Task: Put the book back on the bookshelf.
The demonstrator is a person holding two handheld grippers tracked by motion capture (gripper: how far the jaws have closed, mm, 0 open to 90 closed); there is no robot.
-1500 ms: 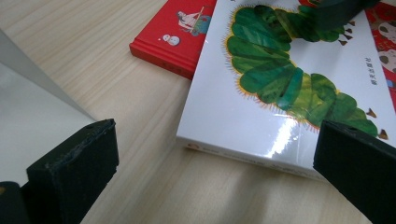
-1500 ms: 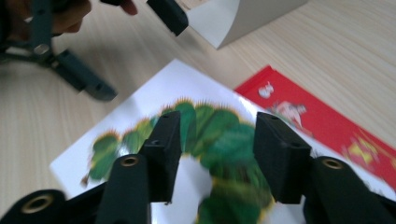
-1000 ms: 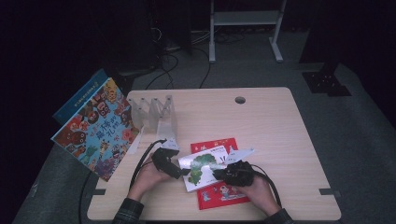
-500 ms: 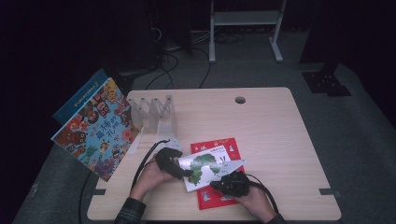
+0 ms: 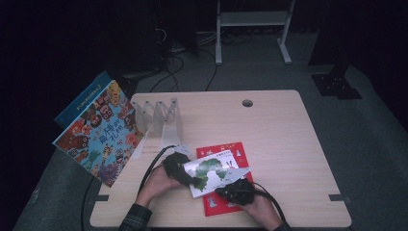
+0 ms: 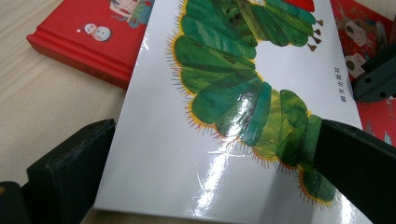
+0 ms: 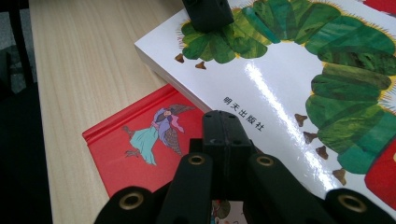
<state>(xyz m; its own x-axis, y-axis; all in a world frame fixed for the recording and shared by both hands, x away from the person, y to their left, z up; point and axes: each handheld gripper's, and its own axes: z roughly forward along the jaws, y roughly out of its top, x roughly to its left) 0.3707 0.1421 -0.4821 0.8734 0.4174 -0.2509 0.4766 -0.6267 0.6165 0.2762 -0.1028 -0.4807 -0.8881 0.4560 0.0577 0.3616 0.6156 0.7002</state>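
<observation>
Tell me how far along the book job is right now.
Early stage. The white caterpillar book lies on the red book. The left tongs straddle its edge, while the right tongs, shut, rest at its opposite edge. The clear book rack stands empty, so both books apparently remain to be shelved.

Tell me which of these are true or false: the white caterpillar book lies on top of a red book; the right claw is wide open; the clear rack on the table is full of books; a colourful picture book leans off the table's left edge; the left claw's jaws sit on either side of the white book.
1. The white caterpillar book lies on a red book. True.
2. The right claw is wide open. False: its jaws are shut together, at the white book's edge.
3. The clear rack is full of books. False: its slots hold none.
4. A colourful picture book leans off the table's left edge. True.
5. The left claw has a jaw on either side of the white book. True.
</observation>
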